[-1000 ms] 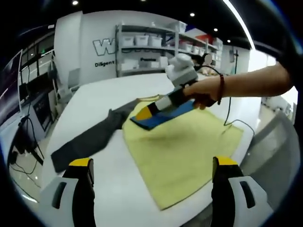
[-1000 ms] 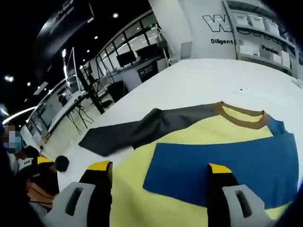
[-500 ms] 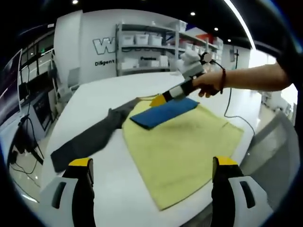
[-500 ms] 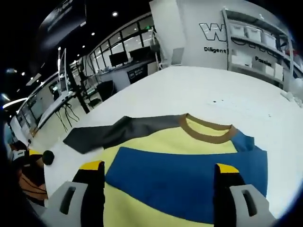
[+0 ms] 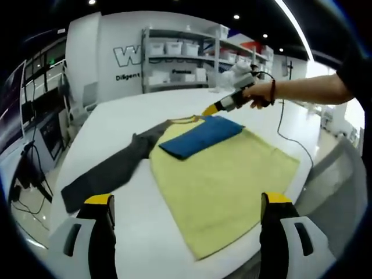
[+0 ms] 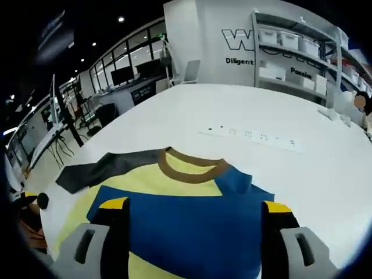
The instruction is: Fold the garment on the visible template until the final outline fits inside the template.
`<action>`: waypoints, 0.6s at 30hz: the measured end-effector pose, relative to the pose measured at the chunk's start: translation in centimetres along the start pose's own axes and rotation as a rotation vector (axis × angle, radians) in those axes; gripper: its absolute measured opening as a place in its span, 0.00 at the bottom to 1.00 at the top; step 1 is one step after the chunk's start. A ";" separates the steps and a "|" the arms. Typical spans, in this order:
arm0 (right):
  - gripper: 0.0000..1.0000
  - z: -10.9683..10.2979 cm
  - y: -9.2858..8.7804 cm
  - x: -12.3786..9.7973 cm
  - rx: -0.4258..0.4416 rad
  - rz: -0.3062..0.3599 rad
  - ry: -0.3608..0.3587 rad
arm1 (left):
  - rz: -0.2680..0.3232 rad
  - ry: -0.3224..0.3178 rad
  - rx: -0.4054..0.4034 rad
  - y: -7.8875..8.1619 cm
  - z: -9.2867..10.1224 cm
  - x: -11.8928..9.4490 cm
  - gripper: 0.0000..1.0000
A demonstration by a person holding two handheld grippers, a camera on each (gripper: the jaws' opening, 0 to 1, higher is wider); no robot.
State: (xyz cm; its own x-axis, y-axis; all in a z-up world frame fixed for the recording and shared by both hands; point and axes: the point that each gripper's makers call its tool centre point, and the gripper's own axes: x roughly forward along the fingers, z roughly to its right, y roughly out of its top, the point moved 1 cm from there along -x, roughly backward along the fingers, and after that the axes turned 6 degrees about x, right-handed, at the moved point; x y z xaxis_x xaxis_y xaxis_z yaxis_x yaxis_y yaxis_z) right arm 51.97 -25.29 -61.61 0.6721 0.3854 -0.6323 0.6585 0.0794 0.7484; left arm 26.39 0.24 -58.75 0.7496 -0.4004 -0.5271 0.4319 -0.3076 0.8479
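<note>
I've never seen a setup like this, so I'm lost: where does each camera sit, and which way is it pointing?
Left gripper view: rides on the left gripper, looking across the table at the shirt; the person's arm holds the right gripper beyond it.
Right gripper view: rides on the right gripper, looking along the shirt past its brown collar.
Both share the shirt's blue sleeve, grey sleeve and shelves.

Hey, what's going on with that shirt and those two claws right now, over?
Both claws open, holding nothing: left claw, right claw. Yellow shirt flat on white table, blue sleeve folded across, grey sleeve still spread out. Nothing in the way.
</note>
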 end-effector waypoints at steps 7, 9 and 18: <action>0.94 2.7 -0.7 -0.2 0.054 -0.036 -0.007 | -0.014 0.001 -0.001 -0.2 0.0 0.1 0.99; 0.92 3.6 -0.9 -0.4 0.066 -0.038 -0.020 | -0.016 0.001 -0.002 -0.3 0.0 0.1 0.99; 0.82 7.6 0.1 0.5 0.145 -0.030 -0.029 | 0.019 -0.016 0.008 0.3 0.4 0.2 0.99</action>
State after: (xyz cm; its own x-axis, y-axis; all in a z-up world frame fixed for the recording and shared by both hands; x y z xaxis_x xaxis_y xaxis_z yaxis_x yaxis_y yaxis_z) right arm 54.91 -32.09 -63.38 0.6595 0.3577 -0.6612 0.7190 -0.0435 0.6936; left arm 26.47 -0.23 -58.67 0.7496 -0.4197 -0.5118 0.4137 -0.3066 0.8573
